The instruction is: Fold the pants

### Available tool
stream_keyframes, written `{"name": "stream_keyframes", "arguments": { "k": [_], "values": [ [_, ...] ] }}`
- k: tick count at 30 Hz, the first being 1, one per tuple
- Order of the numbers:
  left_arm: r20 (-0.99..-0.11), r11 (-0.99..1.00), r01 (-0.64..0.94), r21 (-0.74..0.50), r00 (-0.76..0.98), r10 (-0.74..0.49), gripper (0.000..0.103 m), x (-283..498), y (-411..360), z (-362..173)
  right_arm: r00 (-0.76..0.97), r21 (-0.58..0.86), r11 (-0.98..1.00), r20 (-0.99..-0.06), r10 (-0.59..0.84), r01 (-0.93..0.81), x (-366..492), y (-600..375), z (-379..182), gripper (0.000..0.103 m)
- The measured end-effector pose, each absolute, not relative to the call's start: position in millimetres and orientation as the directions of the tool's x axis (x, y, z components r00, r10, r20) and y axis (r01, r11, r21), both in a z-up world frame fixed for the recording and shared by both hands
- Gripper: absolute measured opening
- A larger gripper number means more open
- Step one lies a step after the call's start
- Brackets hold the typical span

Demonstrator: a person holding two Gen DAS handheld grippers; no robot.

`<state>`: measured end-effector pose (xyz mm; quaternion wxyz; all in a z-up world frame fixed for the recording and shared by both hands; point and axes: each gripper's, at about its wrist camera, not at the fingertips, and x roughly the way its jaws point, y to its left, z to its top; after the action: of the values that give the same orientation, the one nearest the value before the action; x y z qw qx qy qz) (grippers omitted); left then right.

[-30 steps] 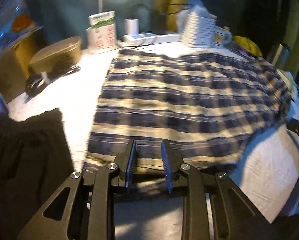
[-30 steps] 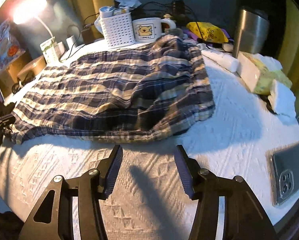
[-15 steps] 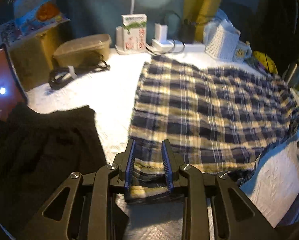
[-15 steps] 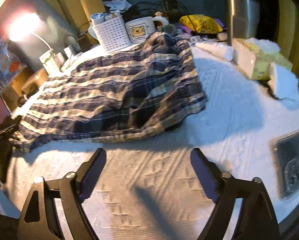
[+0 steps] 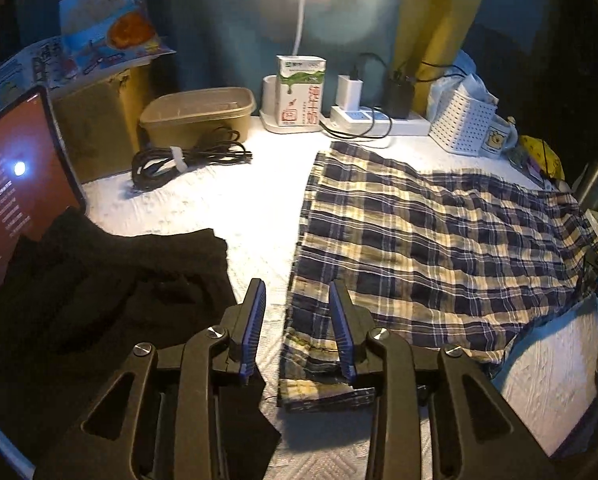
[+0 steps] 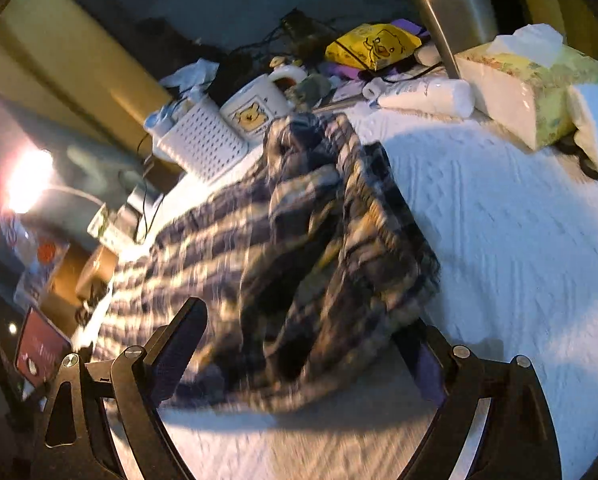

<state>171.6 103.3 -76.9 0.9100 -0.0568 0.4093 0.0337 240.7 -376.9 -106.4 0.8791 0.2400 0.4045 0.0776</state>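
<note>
The white cover [image 5: 259,208] fills both views. The plaid pants [image 5: 439,248] lie spread across the centre and right of the left view. A black garment [image 5: 99,288] lies lower left. The right gripper [image 6: 303,344] stands wide apart around the bunched pants end. The left gripper [image 5: 297,316] has just been opening; the pants hem lies between its fingers, loose.

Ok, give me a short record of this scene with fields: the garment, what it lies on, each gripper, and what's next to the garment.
garment: plaid pants, spread flat, rumpled at one end
surface: white textured cover
left gripper: jaws just opening, pants hem between them, not pinched
right gripper: jaws wide apart, bunched pants end between them, ungripped
beside pants: black garment; white basket; bear mug
</note>
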Motion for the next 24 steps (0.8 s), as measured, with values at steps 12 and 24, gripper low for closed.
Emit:
{"name": "stream_keyframes", "arguments": {
  "k": [12,24],
  "values": [
    [-0.742,0.988,-0.137,-0.067,0.669,0.042,0.033,172.7,99.9,-67.9,0.672,0.547,0.835,-0.643,0.368,0.066,281.4,-383.7,-112.0,0.010],
    [-0.727,0.993,-0.070,-0.099,0.687,-0.024,0.033,183.1,85.3,-62.0,0.752,0.356,0.928,-0.639,0.160,0.106,286.8,-436.7,-53.1,0.009]
  ]
}}
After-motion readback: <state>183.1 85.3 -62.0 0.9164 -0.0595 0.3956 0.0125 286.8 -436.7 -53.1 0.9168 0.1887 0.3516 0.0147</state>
